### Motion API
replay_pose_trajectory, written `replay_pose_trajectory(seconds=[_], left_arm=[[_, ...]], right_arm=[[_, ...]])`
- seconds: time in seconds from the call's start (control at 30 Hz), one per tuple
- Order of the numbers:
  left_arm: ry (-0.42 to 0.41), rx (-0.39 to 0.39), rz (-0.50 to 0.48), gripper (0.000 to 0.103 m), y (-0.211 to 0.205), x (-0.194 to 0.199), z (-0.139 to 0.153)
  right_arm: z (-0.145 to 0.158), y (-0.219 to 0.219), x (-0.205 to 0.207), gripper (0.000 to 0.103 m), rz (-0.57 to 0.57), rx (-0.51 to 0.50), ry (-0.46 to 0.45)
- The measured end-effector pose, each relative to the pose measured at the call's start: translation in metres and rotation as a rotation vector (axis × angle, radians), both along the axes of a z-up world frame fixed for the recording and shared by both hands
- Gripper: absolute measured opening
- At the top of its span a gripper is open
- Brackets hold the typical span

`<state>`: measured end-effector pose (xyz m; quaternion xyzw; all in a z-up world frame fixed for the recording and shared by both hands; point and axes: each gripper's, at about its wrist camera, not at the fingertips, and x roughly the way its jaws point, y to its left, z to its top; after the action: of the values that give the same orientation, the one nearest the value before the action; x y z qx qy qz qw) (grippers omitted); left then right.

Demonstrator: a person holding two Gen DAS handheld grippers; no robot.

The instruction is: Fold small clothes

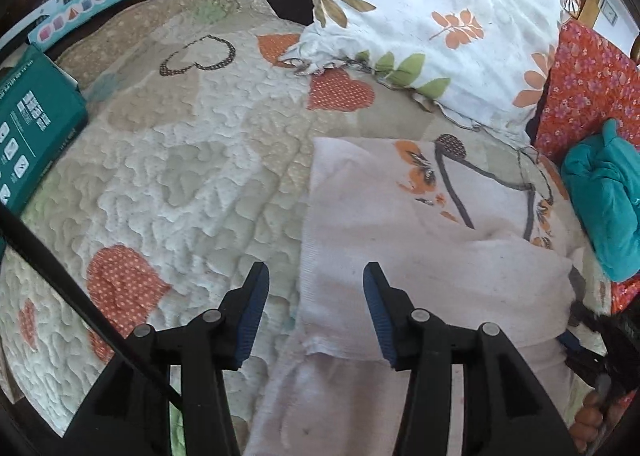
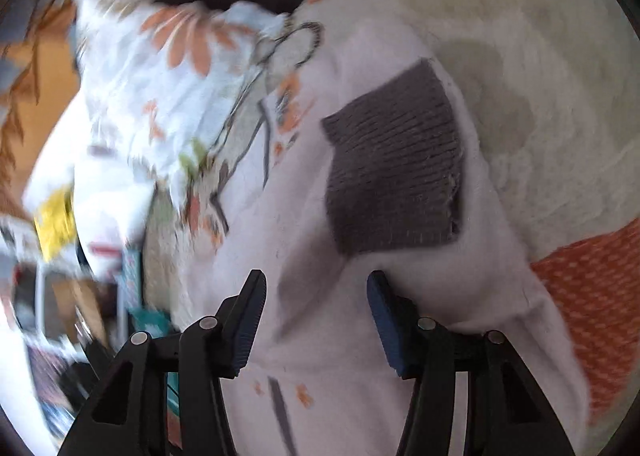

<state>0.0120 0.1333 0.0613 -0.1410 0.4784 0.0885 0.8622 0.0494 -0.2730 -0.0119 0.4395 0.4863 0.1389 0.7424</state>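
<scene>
- On the quilted bedspread (image 1: pixel 192 159), toward its pillow end, lies a pale pink garment (image 1: pixel 420 256) with an orange-and-grey print, partly folded over itself.
- A grey ribbed cuff (image 2: pixel 392 167) rests on top of the pink fabric in the right wrist view.
- Left gripper (image 1: pixel 316 276): jaws parted about halfway, nothing between the pads, hanging over the garment's left edge.
- Right gripper (image 2: pixel 316 284): jaws about half open over the pink fabric below the cuff; no cloth pinched. That view is motion-blurred.
- A floral pillow (image 1: pixel 440 7) sits at the bed's far edge, a teal bundle (image 1: pixel 608 207) at its right edge, a green box (image 1: pixel 32 127) at the left.
</scene>
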Motion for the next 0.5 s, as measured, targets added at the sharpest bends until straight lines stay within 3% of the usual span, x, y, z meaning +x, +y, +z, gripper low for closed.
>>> replay_pose_trajectory(seconds=[0.1, 0.17, 0.2, 0.23, 0.4, 0.47, 0.5], left_arm=[[-0.001, 0.010, -0.008, 0.048, -0.003, 0.000, 0.000], [0.005, 0.012, -0.007, 0.048, -0.004, -0.001, -0.002], [0.007, 0.008, -0.005, 0.048, -0.003, -0.001, -0.002], [0.009, 0.004, -0.002, 0.048, -0.002, -0.001, -0.003], [0.027, 0.019, 0.011, 0.048, 0.003, -0.003, -0.005], [0.039, 0.018, 0.007, 0.048, 0.004, -0.007, -0.007], [0.041, 0.019, 0.004, 0.048, 0.004, -0.008, -0.008]], right_arm=[[-0.004, -0.008, 0.008, 0.058, -0.094, 0.065, 0.009], [-0.003, -0.020, 0.012, 0.048, -0.156, 0.074, 0.003], [0.000, -0.025, 0.013, 0.022, -0.178, 0.045, 0.004], [0.003, -0.029, 0.012, 0.009, -0.175, -0.004, 0.004], [0.025, -0.027, -0.005, 0.012, -0.123, -0.243, -0.046], [0.028, -0.038, -0.018, 0.030, -0.150, -0.348, -0.045], [0.028, -0.044, -0.026, 0.046, -0.170, -0.384, -0.041]])
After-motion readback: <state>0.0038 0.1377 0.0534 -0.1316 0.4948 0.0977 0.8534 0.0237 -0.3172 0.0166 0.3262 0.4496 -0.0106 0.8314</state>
